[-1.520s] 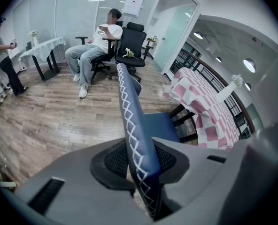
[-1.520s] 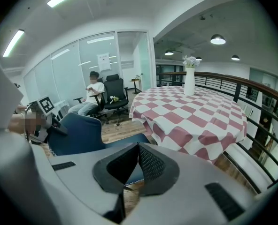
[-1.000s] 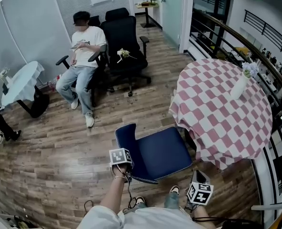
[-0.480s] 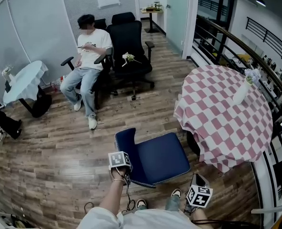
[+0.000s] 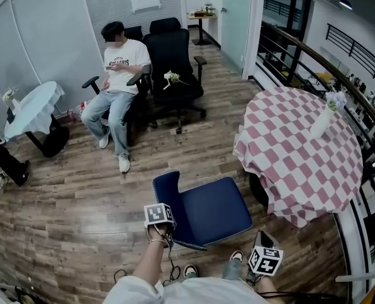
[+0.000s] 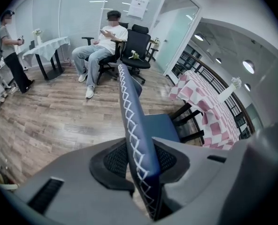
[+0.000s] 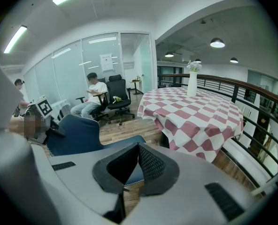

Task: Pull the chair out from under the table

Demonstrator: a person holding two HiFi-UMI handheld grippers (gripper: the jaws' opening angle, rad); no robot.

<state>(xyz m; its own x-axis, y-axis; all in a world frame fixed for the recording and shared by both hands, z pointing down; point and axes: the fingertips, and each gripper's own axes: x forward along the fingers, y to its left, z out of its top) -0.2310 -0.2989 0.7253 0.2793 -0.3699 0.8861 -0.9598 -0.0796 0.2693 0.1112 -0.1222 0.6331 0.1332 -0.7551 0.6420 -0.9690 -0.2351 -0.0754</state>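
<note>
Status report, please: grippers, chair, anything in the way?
Left gripper jaws shut on chair backrest. Right gripper shut, empty. Chair out beside table. Nothing blocking seen.

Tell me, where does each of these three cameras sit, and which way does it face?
Left gripper view: rides the left gripper, looking along its jaws, which are clamped on the blue chair by its backrest; only the jaws show.
Right gripper view: rides the right gripper, jaws together and empty, facing the checked table; only the jaws show.
Head view: on the person's head, looking steeply down; a forearm, shoes and both grippers show.
Shared: all three show the chair, the table and a seated person.
</note>
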